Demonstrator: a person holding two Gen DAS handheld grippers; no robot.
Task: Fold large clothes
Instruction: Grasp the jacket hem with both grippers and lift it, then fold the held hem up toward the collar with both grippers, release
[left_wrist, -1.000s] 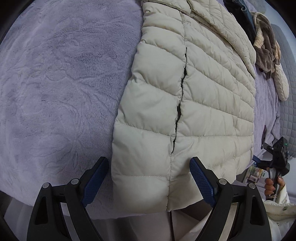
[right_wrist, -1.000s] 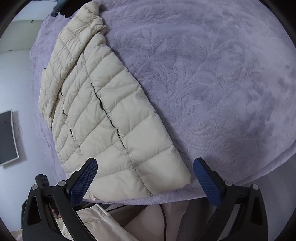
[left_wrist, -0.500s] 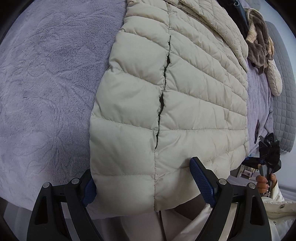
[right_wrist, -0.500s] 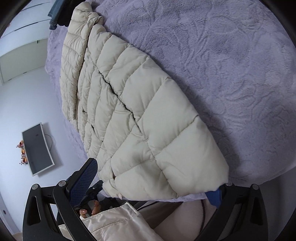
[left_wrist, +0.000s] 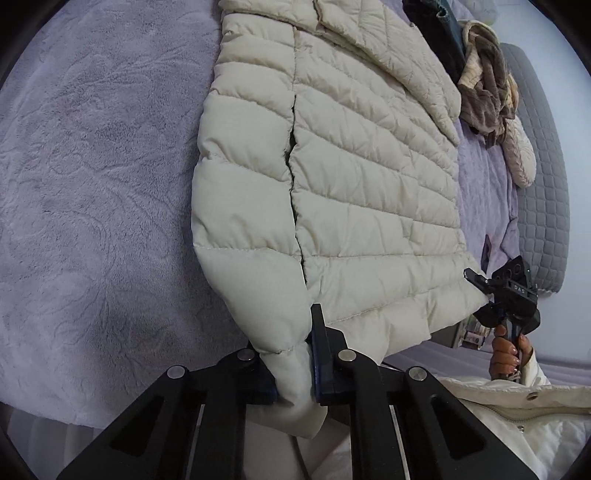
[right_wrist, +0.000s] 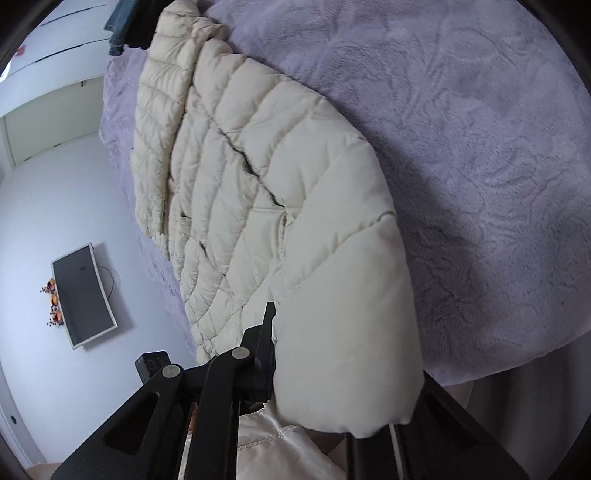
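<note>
Across the left wrist view: cream quilted puffer jacket (left_wrist: 362, 177), spread flat on a lavender plush bed cover (left_wrist: 99, 192), hem toward the camera. Left gripper (left_wrist: 295, 373): jaws have just closed, clamped on the near hem corner, fabric bunched between the pads. Right gripper (left_wrist: 506, 295) at the far hem corner, held by a hand (left_wrist: 508, 350); its housing bears lettering reading "DAS". Pile of brown and dark clothes (left_wrist: 484, 92) and a grey quilted headboard (left_wrist: 543, 206), seen only here.

Right wrist view: same jacket (right_wrist: 266, 192), running away up the bed cover (right_wrist: 480, 147). Right gripper (right_wrist: 332, 369): jaws have just closed, clamped on a puffy hem corner, one finger hidden behind it. Wall-mounted dark screen (right_wrist: 83, 295), seen only here; no legible writing.
</note>
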